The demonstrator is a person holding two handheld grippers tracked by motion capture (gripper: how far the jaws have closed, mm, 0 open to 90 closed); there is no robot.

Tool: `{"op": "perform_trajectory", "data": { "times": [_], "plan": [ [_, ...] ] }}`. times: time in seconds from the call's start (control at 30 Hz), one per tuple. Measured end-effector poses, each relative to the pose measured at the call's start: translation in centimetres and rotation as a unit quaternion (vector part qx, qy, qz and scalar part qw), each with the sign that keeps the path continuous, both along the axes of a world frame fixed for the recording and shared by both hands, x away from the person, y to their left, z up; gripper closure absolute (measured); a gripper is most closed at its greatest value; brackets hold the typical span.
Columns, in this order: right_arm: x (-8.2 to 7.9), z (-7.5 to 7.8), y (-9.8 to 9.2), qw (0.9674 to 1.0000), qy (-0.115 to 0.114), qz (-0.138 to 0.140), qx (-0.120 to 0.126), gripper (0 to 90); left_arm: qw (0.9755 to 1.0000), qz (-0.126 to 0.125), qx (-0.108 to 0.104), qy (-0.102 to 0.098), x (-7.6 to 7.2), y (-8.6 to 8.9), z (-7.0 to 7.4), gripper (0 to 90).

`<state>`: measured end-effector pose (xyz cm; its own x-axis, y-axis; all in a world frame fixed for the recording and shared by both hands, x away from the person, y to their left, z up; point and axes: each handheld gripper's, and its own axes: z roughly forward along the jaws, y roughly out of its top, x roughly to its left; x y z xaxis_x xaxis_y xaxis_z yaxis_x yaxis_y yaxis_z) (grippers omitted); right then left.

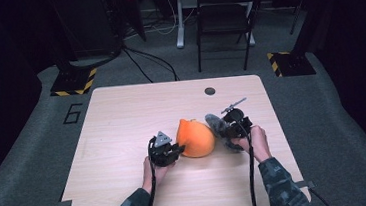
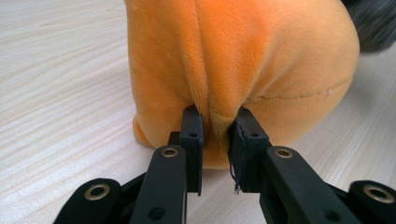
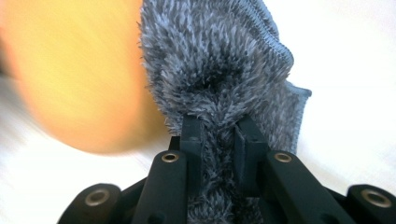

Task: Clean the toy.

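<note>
Left tool (image 1: 171,150), seen from above, sat on the table (image 1: 122,118) at the left flank of the orange plush (image 1: 195,138). In the left gripper view its jaws were nearly closed, pinching a fold of the orange plush (image 2: 243,60) between the pads; left tool (image 2: 215,135) had a firm hold on that fold. The plush rested on the table near its middle, slightly toward the person's side.

Right tool (image 1: 226,129) was just right of the plush, at the grey cloth (image 1: 216,125). In the right gripper view the jaws were close together with the shaggy grey cloth (image 3: 219,65) squeezed between them; right tool (image 3: 218,135) gripped the cloth, which bunched up above the pads. A stitched hem ran along the cloth's right edge. The orange plush (image 3: 79,79) showed blurred to the left of the cloth, just beside it.

Table: pale wood-grain top, rounded corners, a dark round grommet (image 1: 210,91) near the far edge. Floor: grey carpet, a "6" (image 1: 73,113) marked left of the table. Behind the table stood a black folding chair (image 1: 226,14); cables ran across the floor; two bases with yellow-black hazard stripes (image 1: 74,82) flanked the far end.

Count: two tools, one orange plush, one grey cloth, one chair, one table.
</note>
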<state>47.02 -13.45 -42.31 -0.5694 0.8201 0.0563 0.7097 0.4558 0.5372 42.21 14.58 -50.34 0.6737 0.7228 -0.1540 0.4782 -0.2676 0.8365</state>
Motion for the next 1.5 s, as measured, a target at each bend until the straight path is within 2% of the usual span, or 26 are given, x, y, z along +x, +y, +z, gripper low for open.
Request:
{"op": "perform_trajectory", "data": {
  "times": [0.07,0.1,0.2,0.23,0.27,0.33,0.4,0.47,0.53,0.67,0.7,0.73,0.83,0.97,1.07,1.13,1.17,1.23,1.27,1.37,1.43,1.47,1.5],
  "plan": [
    [-0.7,1.5,0.5,0.9994,-0.021,0.018,0.022,76.4,1.0,0.001,0.0,-0.001,0.0,0.0,0.0,76.4],
    [-1.1,2.0,1.0,0.999,-0.018,0.033,0.025,76.4,1.0,0.001,-0.001,-0.001,0.0,0.0,0.0,76.4],
    [-1.8,1.6,3.2,0.9979,-0.002,0.065,0.006,76.4,1.0,0.001,0.0,-0.001,0.0,0.0,0.0,76.3],
    [-1.9,1.2,3.8,0.9976,-0.004,0.069,-0.002,76.4,1.0,0.002,0.0,-0.001,0.0,0.0,0.0,76.1],
    [-1.9,0.9,4.2,0.9977,-0.011,0.066,-0.014,76.5,1.0,0.003,0.001,-0.002,0.0,0.0,0.0,75.7],
    [-1.7,0.5,4.2,0.9978,-0.019,0.062,-0.008,76.7,1.0,0.002,0.003,-0.006,0.0,0.1,0.1,73.7],
    [-1.5,0.2,3.9,0.9978,-0.03,0.06,-0.001,76.8,0.9998,0.003,0.01,-0.014,0.0,0.0,0.2,65.3],
    [-1.3,0.0,3.8,0.9976,-0.039,0.056,0.002,76.9,0.9993,0.001,0.031,-0.021,-0.1,-0.2,0.4,55.5],
    [-1.2,-0.1,3.8,0.9973,-0.047,0.056,0.003,76.9,0.9987,0.003,0.044,-0.026,-0.2,-0.4,0.4,49.0],
    [-1.3,-0.1,4.0,0.9967,-0.061,0.053,0.002,76.9,0.998,0.004,0.055,-0.031,-0.2,-0.8,0.1,44.4],
    [-1.3,-0.1,4.1,0.9967,-0.064,0.05,0.004,76.9,0.9974,0.003,0.061,-0.039,-0.2,-0.9,0.0,44.3],
    [-1.3,-0.1,4.1,0.9967,-0.065,0.048,0.003,76.9,0.9967,0.003,0.068,-0.044,-0.3,-1.1,-0.1,44.9],
    [-1.2,-0.2,4.1,0.9964,-0.07,0.046,0.008,76.9,0.9954,0.004,0.072,-0.062,-0.4,-1.4,-0.5,57.9],
    [-1.0,-0.3,3.7,0.9964,-0.074,0.038,0.017,76.9,0.9959,0.027,0.055,-0.066,-0.4,-1.4,-0.3,73.4],
    [-0.9,-0.1,3.4,0.9962,-0.078,0.032,0.021,76.9,0.9977,0.034,0.028,-0.052,-0.4,-1.3,0.1,77.9],
    [-0.9,0.2,3.1,0.9956,-0.085,0.027,0.028,76.9,0.9989,0.033,0.003,-0.034,-0.4,-1.1,0.5,79.0],
    [-0.8,0.4,3.0,0.9956,-0.085,0.027,0.029,76.9,0.999,0.035,-0.011,-0.028,-0.5,-1.0,0.7,79.2],
    [-1.0,0.9,2.9,0.9949,-0.089,0.022,0.042,76.9,0.9991,0.03,-0.025,-0.018,-0.6,-1.1,1.2,79.4],
    [-1.1,1.4,2.9,0.9942,-0.091,0.029,0.048,76.9,0.9992,0.026,-0.026,-0.017,-0.8,-1.2,1.4,79.5],
    [-1.9,2.6,3.6,0.9918,-0.106,0.041,0.057,76.8,0.9996,0.017,-0.013,-0.021,-1.1,-1.8,1.3,79.4],
    [-2.5,3.0,4.4,0.9902,-0.116,0.056,0.055,76.8,0.9995,0.009,0.005,-0.029,-1.2,-2.0,1.2,79.4],
    [-2.7,3.0,4.9,0.9897,-0.117,0.062,0.054,76.8,0.9996,0.01,0.004,-0.027,-1.3,-2.1,1.1,79.4],
    [-2.9,2.9,5.5,0.9899,-0.116,0.065,0.05,76.7,0.9995,0.008,0.011,-0.029,-1.2,-2.1,1.1,79.4]
  ]
}}
